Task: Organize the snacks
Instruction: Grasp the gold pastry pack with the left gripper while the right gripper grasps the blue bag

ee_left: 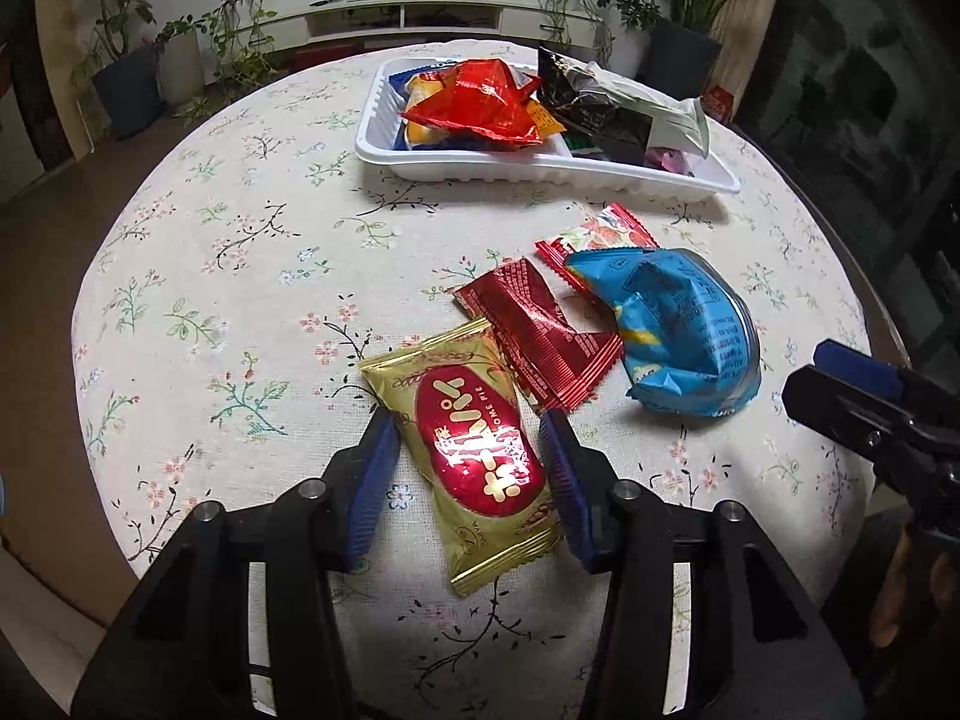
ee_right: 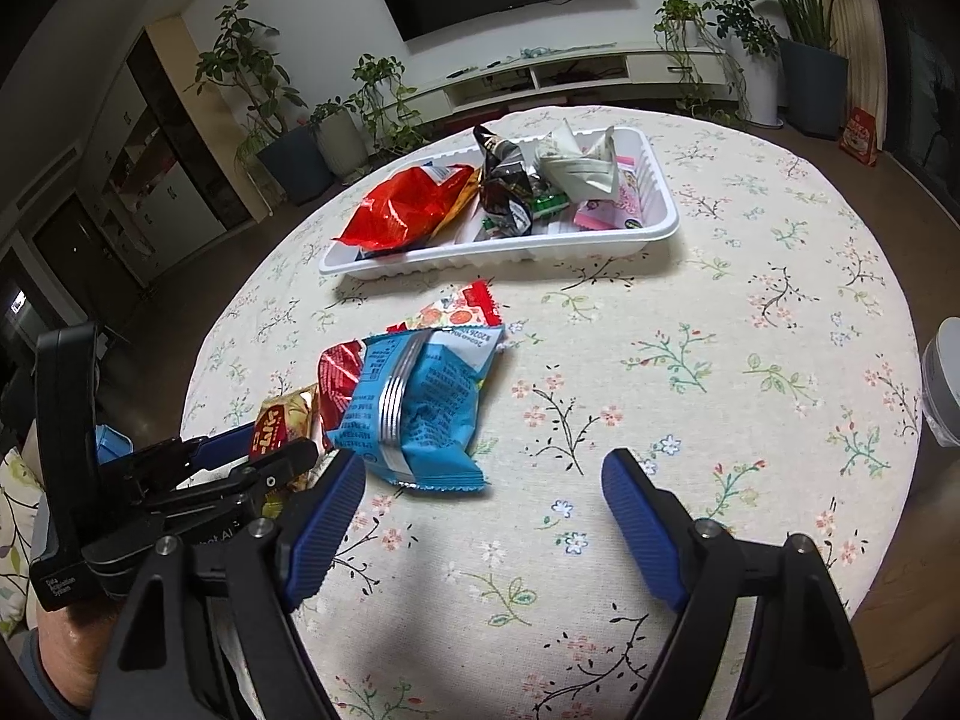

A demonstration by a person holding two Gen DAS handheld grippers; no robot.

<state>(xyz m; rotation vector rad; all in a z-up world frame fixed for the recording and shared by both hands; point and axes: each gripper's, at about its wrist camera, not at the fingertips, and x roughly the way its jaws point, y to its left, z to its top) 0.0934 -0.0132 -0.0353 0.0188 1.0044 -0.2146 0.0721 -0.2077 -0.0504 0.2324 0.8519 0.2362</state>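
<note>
A gold snack packet (ee_left: 474, 450) with a red oval label lies flat on the flowered tablecloth. My left gripper (ee_left: 468, 417) straddles it, blue pads close beside its long edges, and cloth still shows along the left pad. Beyond it lie a dark red packet (ee_left: 540, 330), a blue packet (ee_left: 678, 324) and a red-and-white fruit-print packet (ee_left: 600, 234). The white tray (ee_left: 480, 171) at the back holds several snacks. My right gripper (ee_right: 486, 459) stands open over bare cloth, with the blue packet (ee_right: 420, 402) just beyond its left finger.
The round table's edge curves close on the left and right. A white container (ee_right: 942, 378) stands at the right rim. Bare cloth stretches right of the loose packets. Potted plants and a low TV stand lie beyond the table.
</note>
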